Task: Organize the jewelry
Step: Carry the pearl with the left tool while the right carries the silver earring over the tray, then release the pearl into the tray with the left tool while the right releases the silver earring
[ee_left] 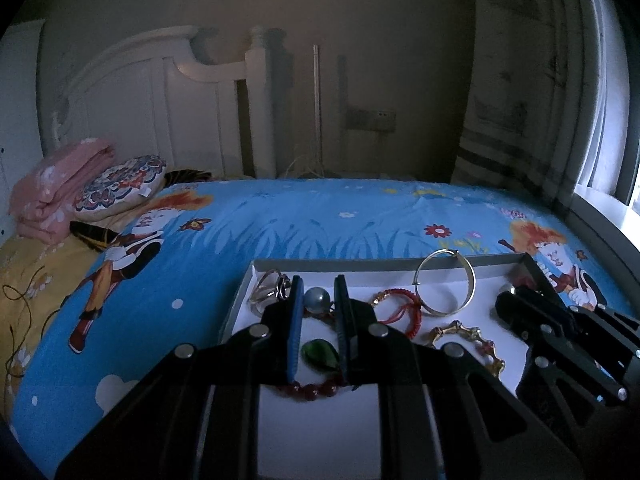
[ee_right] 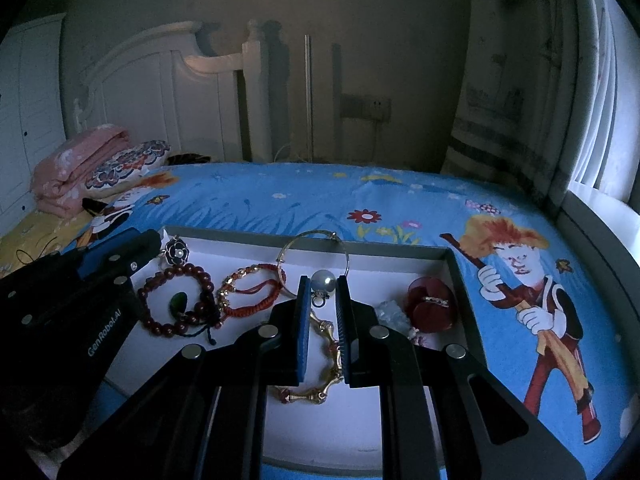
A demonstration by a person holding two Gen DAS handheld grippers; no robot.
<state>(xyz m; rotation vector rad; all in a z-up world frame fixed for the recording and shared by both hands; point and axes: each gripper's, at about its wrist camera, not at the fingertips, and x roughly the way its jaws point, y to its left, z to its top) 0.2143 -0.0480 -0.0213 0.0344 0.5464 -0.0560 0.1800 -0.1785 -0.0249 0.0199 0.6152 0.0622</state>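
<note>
A white tray (ee_right: 400,258) of jewelry lies on the bed. My left gripper (ee_left: 318,286) hovers over its left part with the jaws narrowly apart, shut on a grey bead (ee_left: 318,300) at the tips. Under it lie a green drop pendant (ee_left: 320,354) and a dark red bead bracelet (ee_right: 176,300). My right gripper (ee_right: 322,282) is over the tray's middle, shut on a pearl (ee_right: 323,280) with a small loop below it. A gold link bracelet (ee_right: 326,332) lies beneath that gripper. A red cord bracelet (ee_right: 256,292), a thin bangle (ee_right: 312,258) and a black flower ring (ee_right: 176,254) rest nearby.
The tray sits on a blue cartoon-print bedsheet (ee_left: 320,220). A red round box (ee_right: 430,304) with a ring stands at the tray's right end. Folded pink blanket (ee_left: 56,188) and a patterned cushion (ee_left: 120,184) lie by the white headboard. A curtain (ee_left: 520,80) hangs at the right.
</note>
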